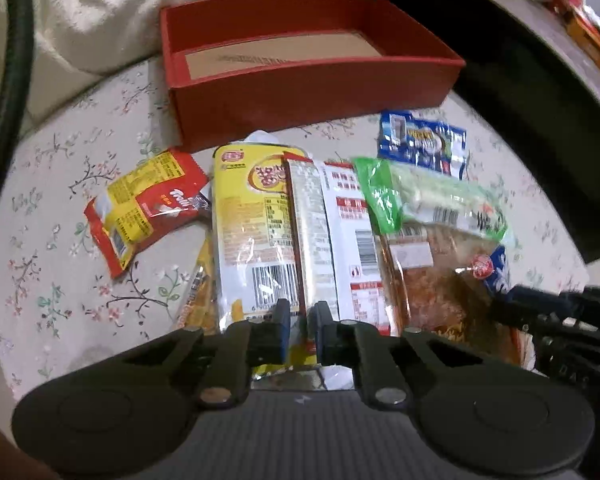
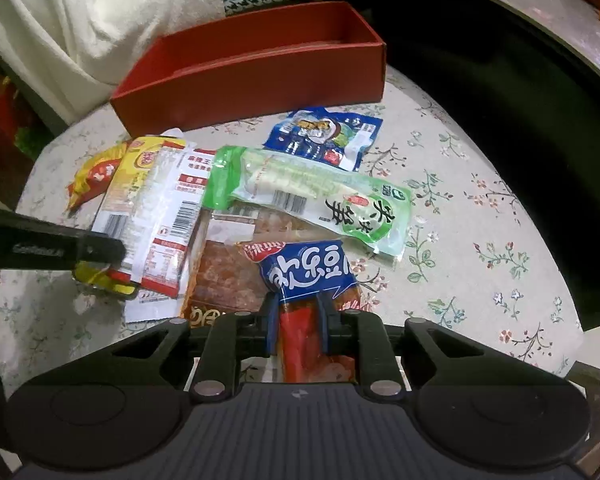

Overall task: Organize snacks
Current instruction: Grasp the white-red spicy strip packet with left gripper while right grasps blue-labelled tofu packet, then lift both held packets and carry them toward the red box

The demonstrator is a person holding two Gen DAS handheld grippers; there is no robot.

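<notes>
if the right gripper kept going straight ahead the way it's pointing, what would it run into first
The right gripper is already shut on the blue-topped red snack packet. Straight ahead, probably the green bamboo-shoot pouch, then the open red cardboard box; depth is unclear.

I see snack packets heaped flat on the floral cloth: yellow packet [image 1: 252,216], white packet [image 1: 340,232], green pouch [image 2: 320,196]. Red box [image 1: 300,80] stands behind, open, holding nothing.

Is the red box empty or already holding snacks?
Empty: the red box shows only its bare cardboard floor; all packets lie outside it on the floral cloth.
</notes>
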